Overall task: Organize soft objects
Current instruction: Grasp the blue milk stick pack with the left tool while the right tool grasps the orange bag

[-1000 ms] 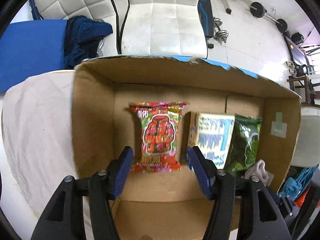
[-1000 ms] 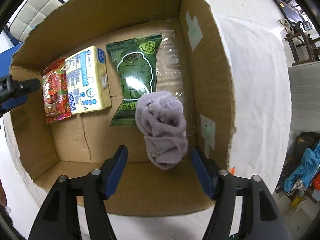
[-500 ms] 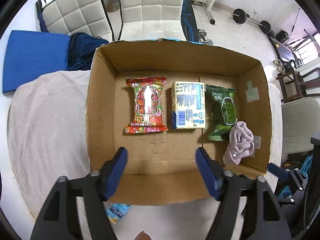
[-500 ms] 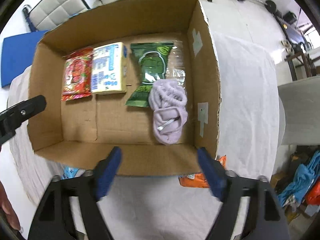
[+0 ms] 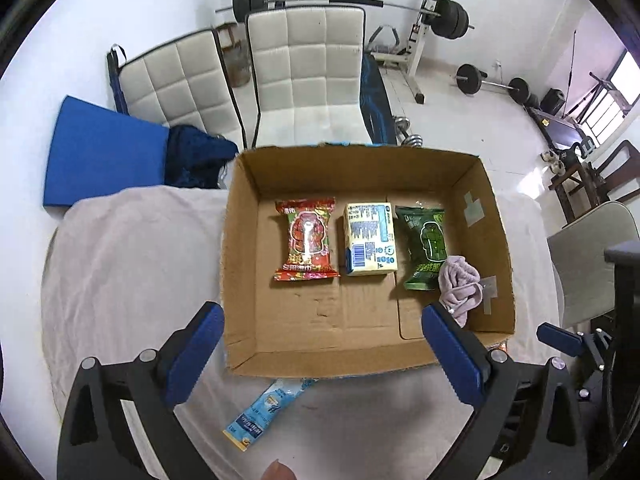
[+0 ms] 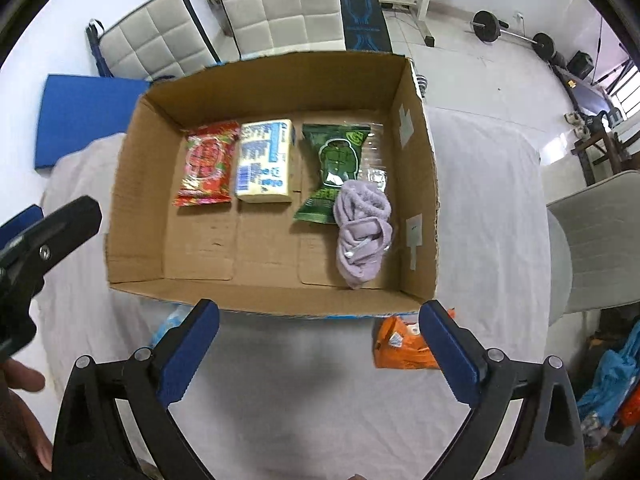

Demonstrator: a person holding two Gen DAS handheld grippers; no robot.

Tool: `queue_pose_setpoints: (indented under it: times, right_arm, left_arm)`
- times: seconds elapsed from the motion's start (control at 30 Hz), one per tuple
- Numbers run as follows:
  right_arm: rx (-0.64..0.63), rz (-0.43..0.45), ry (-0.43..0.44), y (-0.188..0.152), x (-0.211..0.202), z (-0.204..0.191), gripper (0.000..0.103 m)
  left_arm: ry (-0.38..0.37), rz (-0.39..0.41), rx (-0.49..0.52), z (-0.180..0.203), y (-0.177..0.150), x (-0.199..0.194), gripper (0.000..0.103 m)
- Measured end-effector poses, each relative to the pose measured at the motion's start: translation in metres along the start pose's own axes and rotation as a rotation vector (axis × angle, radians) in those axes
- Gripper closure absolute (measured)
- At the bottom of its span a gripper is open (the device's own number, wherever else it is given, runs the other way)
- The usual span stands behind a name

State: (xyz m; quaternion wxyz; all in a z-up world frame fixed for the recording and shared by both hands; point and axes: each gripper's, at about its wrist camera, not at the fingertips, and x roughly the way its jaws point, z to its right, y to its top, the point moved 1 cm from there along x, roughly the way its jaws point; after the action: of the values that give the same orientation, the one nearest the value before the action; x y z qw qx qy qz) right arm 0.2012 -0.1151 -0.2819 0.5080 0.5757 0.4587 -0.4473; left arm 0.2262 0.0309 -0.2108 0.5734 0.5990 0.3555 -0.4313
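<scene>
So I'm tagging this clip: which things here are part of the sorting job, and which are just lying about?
Part of the job:
box
red packet
yellow pack
green packet
purple cloth
orange packet
blue sachet

Just lying about:
white chairs
blue mat
barbell rack

Box (image 6: 416,280) floor's near half lies bare; lilac cloth (image 6: 362,232) crowds its right wall.

Bright, even daylight, probably from the window (image 5: 612,108) at right; glare on the red packet (image 5: 306,236). Fisheye bends the edges; corners vignette black.
</scene>
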Motion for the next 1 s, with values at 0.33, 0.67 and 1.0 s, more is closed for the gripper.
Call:
queue_pose_setpoints:
  times: [0.33, 0.67, 1.0]
  right_arm:
    - [0.09, 0.023, -0.007, -0.032, -0.021, 0.044, 0.001]
    - [0.167, -0.12, -0.101, -0.083, 0.068, 0.098, 0.001]
    - [0.143, -0.181, -0.095, -0.081, 0.14, 0.106, 0.0]
  left_arm:
    - [0.119, 0.003, 0.049, -0.022, -0.047, -0.003, 0.002]
    - [0.105, -0.219, -0.071, -0.026, -0.135, 0.079, 0.002]
    - [0.169, -0.309, -0.079, -0.037, -0.155, 0.137, 0.002]
